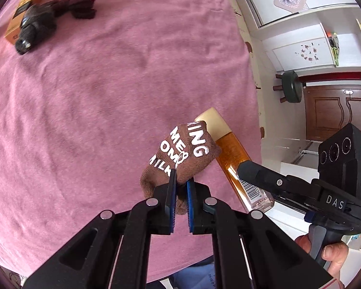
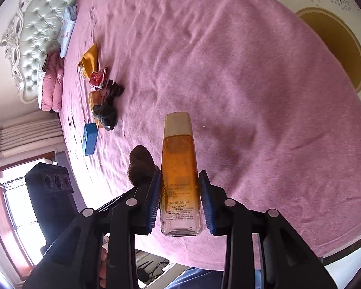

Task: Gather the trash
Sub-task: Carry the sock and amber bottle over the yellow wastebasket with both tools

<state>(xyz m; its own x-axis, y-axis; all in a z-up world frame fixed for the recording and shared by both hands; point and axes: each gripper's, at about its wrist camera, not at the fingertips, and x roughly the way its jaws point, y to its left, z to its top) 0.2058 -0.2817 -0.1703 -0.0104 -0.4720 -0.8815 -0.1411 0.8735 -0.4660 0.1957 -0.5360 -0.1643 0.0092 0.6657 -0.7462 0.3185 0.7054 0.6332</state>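
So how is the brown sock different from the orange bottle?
The brown sock is soft knitted cloth with white letters; the orange bottle is hard, see-through and has a cream cap. The sock hangs crumpled from the left gripper, while the bottle stands out straight between the pads of the right gripper. The sock is stubby; the bottle is long and slim. Both are held up above the pink blanket.

A sock [image 1: 180, 159] and lotion bottle [image 2: 180, 175] are hanging above the bed [image 2: 252, 96]; a clutter pile [image 2: 103, 96] is lying at ten o'clock.
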